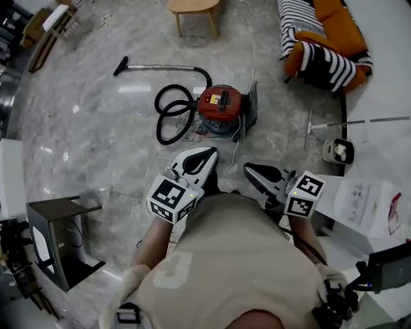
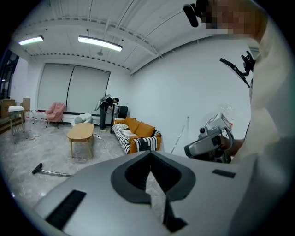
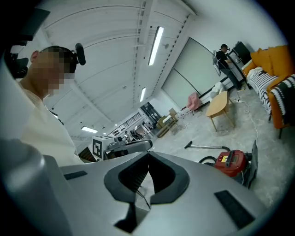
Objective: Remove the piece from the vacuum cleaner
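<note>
One vacuum cleaner [image 1: 220, 108] is seen mid-floor, one table [image 1: 192, 6] and one sofa [image 1: 324, 38] beyond it. The jaws of the left gripper [image 1: 207, 153] and right gripper [image 1: 249, 168] are kept closed - nothing is held.

- The head view looks steeply down from the person's head at the floor, with the red vacuum cleaner [image 1: 220, 106] a little way ahead.
- The left gripper view rides on the left gripper [image 2: 151, 159] and looks across the room at the sofa [image 2: 138, 133].
- The right gripper view rides on the right gripper [image 3: 148, 159], tilted sideways.
- All three see the wooden table [image 1: 192, 6].
</note>
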A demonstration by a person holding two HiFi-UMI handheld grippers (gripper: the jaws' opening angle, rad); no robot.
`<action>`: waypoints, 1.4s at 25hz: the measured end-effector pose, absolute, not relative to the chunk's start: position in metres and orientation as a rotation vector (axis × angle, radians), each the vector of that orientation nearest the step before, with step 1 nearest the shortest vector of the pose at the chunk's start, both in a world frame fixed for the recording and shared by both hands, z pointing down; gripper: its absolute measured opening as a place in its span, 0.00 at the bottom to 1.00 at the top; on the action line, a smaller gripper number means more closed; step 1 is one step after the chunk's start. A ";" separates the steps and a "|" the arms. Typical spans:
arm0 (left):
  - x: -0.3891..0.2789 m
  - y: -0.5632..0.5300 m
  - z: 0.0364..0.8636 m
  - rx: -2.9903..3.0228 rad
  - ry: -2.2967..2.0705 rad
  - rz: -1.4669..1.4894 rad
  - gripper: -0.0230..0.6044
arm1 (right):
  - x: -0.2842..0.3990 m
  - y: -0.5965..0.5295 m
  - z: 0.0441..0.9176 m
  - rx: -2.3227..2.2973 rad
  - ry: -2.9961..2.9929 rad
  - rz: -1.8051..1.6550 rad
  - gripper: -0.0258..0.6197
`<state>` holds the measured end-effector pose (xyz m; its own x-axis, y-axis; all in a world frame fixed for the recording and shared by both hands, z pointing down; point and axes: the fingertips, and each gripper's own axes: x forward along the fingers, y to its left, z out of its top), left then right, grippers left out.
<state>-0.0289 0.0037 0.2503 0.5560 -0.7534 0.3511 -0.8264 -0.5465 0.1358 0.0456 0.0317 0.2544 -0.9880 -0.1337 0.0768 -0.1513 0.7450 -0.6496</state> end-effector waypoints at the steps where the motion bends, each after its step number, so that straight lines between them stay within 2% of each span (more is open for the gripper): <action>1: -0.037 -0.007 0.255 2.507 -1.297 0.370 0.04 | 0.038 0.024 0.258 0.251 -2.891 1.099 0.04; 15: -0.148 -0.156 0.282 2.551 -1.041 0.389 0.04 | -0.071 -0.109 0.277 0.593 -2.655 1.072 0.04; 18: -0.146 -0.185 0.287 2.594 -0.936 0.400 0.04 | -0.070 -0.138 0.277 0.740 -2.633 1.065 0.04; 30: -0.140 -0.198 0.310 2.578 -0.835 0.444 0.04 | -0.064 -0.171 0.289 0.830 -2.565 1.140 0.04; 35: -0.119 -0.223 0.316 2.565 -0.861 0.502 0.04 | -0.020 -0.208 0.304 0.882 -2.509 1.232 0.04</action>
